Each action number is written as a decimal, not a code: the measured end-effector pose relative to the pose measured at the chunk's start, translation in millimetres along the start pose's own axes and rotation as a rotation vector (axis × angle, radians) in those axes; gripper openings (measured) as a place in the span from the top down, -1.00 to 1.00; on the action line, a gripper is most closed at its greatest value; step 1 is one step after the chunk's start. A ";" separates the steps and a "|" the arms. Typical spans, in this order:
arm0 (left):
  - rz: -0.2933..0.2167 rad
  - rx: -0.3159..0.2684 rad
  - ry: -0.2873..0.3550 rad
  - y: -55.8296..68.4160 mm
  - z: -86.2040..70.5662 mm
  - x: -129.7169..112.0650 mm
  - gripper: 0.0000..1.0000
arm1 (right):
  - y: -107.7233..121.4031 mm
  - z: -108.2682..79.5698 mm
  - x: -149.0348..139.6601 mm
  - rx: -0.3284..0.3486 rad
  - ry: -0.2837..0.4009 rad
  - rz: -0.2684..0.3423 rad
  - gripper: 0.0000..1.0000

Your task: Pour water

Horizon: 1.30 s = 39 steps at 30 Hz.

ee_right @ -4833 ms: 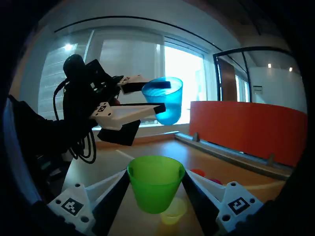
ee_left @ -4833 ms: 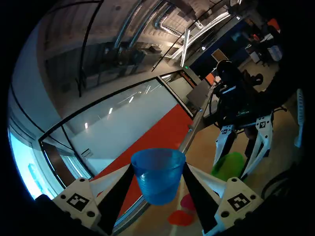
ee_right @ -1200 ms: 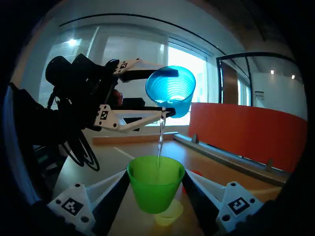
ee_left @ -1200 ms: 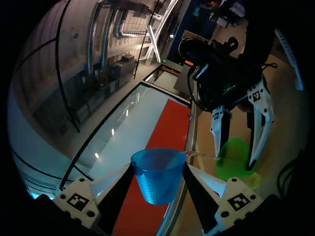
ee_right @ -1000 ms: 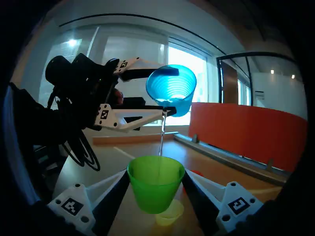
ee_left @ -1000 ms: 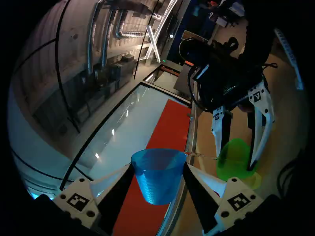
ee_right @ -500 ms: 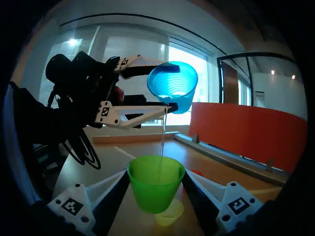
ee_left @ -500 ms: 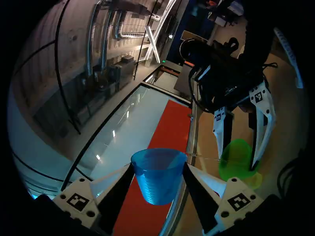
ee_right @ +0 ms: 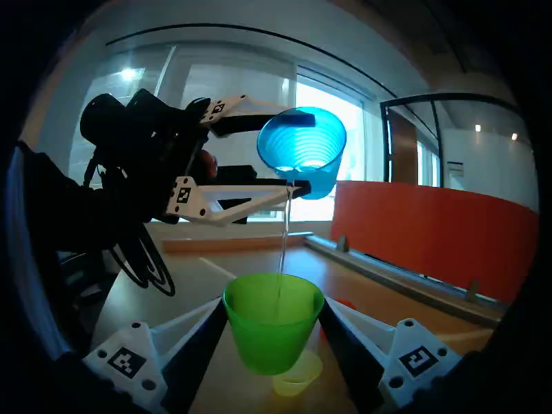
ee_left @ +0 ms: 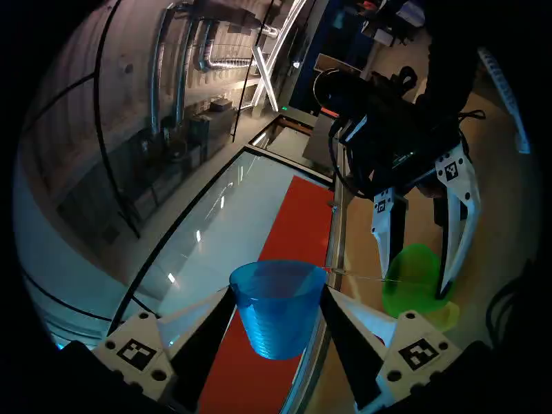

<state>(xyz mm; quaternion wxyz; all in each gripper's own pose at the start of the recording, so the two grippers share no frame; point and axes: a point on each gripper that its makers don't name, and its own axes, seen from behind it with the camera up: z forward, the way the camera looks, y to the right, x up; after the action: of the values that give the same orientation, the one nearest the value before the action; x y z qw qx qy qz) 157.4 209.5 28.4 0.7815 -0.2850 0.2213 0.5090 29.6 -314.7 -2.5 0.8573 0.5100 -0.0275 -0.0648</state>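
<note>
The left tool (ee_left: pixel 278 303) is squeezed narrow on the blue cup (ee_left: pixel 278 321), one finger on each side. It holds the cup up high and tipped over, so a thin line of water (ee_right: pixel 283 234) runs off the lip. The right tool (ee_right: pixel 274 321) grips the green cup (ee_right: pixel 272 341) the same way. It holds that cup upright, right underneath, to catch the water over the desk (ee_right: pixel 386 290).
</note>
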 end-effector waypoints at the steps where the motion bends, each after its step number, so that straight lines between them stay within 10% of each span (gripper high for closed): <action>1: 0.001 -0.001 0.000 0.2 -0.1 -0.1 -0.72 | 0.1 -0.1 0.0 0.000 0.000 0.000 -0.84; 39: 0.050 -0.008 -0.004 -5.9 -4.8 6.6 -0.71 | 0.4 1.2 3.3 -0.004 0.011 -0.005 -0.85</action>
<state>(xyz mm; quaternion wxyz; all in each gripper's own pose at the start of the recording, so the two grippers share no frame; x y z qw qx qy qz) 165.1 208.7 21.9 0.7678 -0.2816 0.2248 0.5298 32.8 -316.0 -1.7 0.8582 0.5088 -0.0212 -0.0641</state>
